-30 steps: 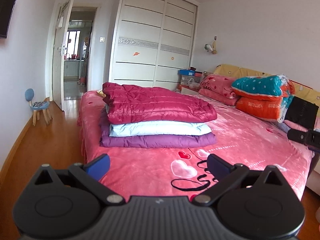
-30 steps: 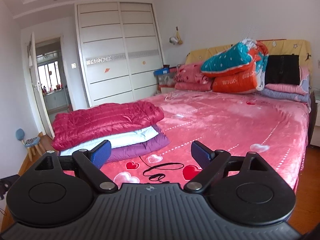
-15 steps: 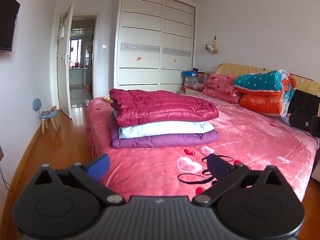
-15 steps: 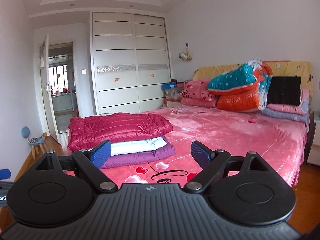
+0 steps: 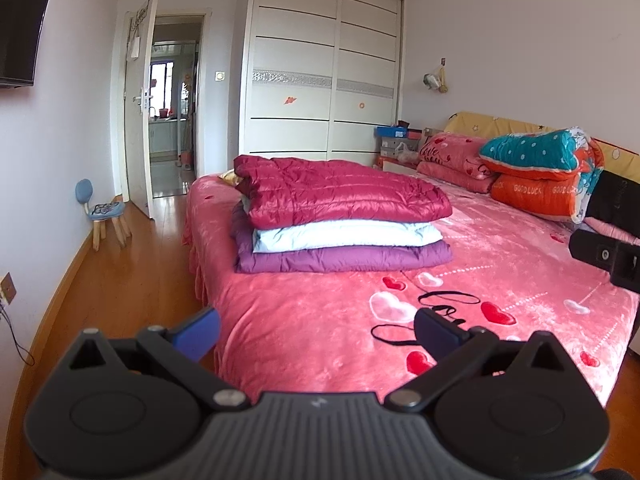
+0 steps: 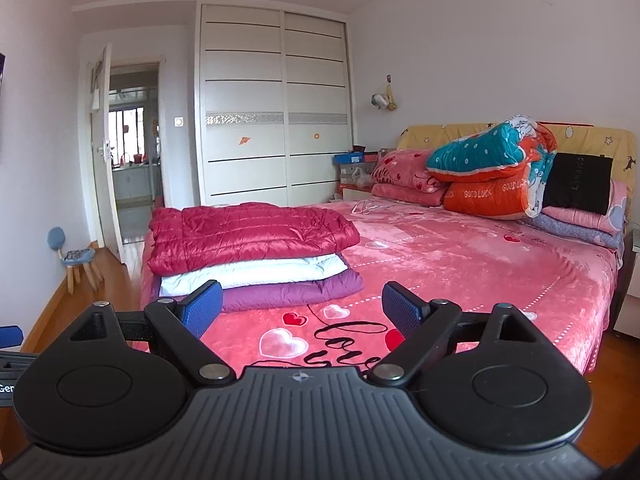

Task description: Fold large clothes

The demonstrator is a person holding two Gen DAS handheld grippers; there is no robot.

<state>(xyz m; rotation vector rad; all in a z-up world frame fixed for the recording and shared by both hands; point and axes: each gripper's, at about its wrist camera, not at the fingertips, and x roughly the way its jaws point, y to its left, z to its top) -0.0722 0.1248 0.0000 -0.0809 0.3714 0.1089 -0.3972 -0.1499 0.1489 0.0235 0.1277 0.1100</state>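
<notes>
Three folded jackets stacked on the bed

The stack (image 5: pixel 340 220) sits at the bed's (image 5: pixel 500 280) foot-end left corner; pillows (image 6: pixel 404 180) and quilts (image 6: pixel 492 172) lie against the headboard (image 6: pixel 592 136), the wardrobe (image 5: pixel 320 72) behind.

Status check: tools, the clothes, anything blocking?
Left tool open, empty. Right tool open, empty. Folded red, white, purple quilted jackets stacked on pink heart-print bed, untouched. Nothing in the way.

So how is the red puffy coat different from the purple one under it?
The red jacket lies on top of the pile, while the purple jacket is at the very bottom, under the pale blue one. The red jacket looks shiny with stitched quilt lines; the purple jacket looks smoother and duller. The red one shows its whole top; the purple one shows only edges. Both are folded flat on the pink bed.
</notes>
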